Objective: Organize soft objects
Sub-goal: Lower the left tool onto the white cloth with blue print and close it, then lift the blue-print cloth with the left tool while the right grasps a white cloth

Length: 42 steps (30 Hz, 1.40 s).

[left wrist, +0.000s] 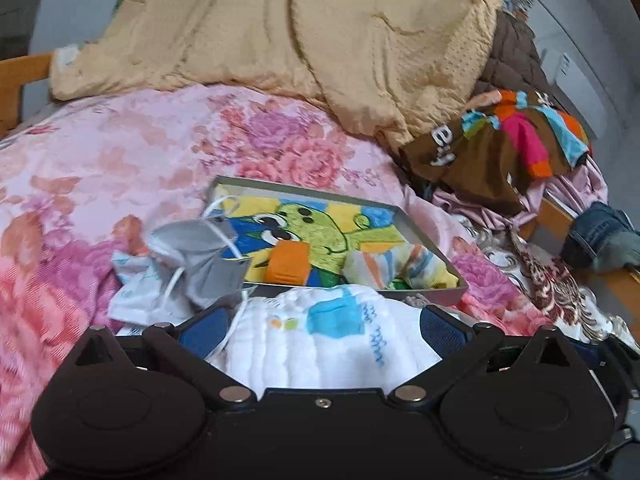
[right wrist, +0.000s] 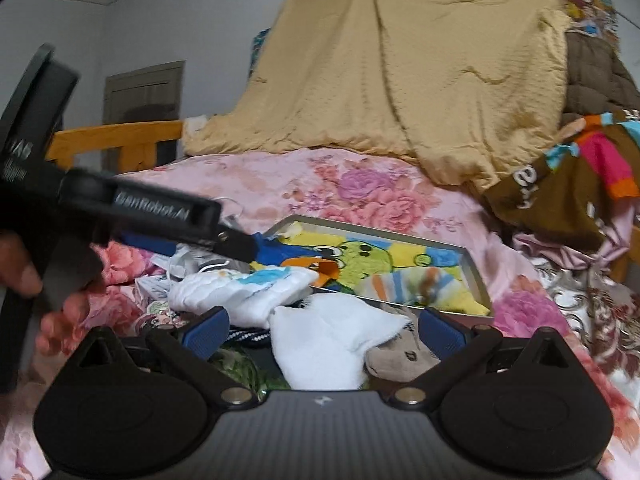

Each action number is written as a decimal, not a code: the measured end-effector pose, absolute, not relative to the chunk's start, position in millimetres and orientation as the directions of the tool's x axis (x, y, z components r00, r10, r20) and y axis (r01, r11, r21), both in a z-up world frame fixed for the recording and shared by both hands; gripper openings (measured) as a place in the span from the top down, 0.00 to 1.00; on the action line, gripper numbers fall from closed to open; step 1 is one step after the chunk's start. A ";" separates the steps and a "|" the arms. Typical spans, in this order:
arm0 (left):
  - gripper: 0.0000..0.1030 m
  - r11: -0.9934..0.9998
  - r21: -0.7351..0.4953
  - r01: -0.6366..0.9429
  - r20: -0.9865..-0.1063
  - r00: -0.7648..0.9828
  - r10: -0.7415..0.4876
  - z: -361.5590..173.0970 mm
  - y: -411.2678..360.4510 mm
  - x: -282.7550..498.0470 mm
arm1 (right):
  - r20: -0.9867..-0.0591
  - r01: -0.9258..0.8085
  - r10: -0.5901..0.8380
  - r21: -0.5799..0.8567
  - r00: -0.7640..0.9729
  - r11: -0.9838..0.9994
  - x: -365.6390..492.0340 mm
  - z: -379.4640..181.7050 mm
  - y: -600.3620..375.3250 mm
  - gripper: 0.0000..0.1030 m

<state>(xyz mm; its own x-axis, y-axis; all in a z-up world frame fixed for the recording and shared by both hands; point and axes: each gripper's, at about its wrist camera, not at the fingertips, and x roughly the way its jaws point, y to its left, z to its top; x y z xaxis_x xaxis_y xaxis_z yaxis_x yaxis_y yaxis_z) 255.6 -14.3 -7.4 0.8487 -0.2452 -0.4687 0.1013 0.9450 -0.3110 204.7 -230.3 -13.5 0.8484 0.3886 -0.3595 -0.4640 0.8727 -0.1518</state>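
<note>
A grey tray (left wrist: pixel 430 246) lies on the floral bed cover, lined with a cartoon towel (left wrist: pixel 316 224), an orange item (left wrist: pixel 286 266) and a striped sock (left wrist: pixel 400 266). My left gripper (left wrist: pixel 322 326) is open, with a white quilted cloth with a blue patch (left wrist: pixel 320 332) lying between its blue pads. That cloth also shows in the right wrist view (right wrist: pixel 244 288), under the left gripper (right wrist: pixel 240 246). My right gripper (right wrist: pixel 324 330) is open over a plain white cloth (right wrist: pixel 328 340) and a beige soft item (right wrist: pixel 404 354), just in front of the tray (right wrist: pixel 478 270).
Grey face masks with white straps (left wrist: pixel 192 252) lie left of the tray. A tan quilt (left wrist: pixel 300 28) is piled at the back. Brown and colourful clothes (left wrist: pixel 500 140) are heaped at the right. The wooden bed frame (right wrist: pixel 116 140) stands at the left.
</note>
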 end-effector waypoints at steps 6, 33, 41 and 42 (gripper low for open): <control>0.01 0.929 -0.323 0.180 -0.502 0.799 -0.330 -1.8 -15.3 275.0 | -0.371 -0.497 0.414 -0.162 0.831 0.852 218.6 -24.6 -226.7 0.10; 0.17 0.871 -0.486 0.076 -0.608 0.687 -0.399 -30.8 -3.4 305.0 | -0.458 -0.503 0.403 -0.117 0.792 0.856 247.2 -44.7 -229.1 0.32; 0.32 0.886 -0.458 0.076 -0.659 0.639 -0.396 -34.8 -16.9 306.2 | -0.475 -0.514 0.430 -0.057 0.768 0.856 248.6 -44.1 -230.6 0.45; 0.35 0.889 -0.453 0.068 -0.671 0.631 -0.390 -35.7 -18.2 307.3 | -0.477 -0.515 0.434 -0.046 0.764 0.856 249.8 -43.8 -231.1 0.48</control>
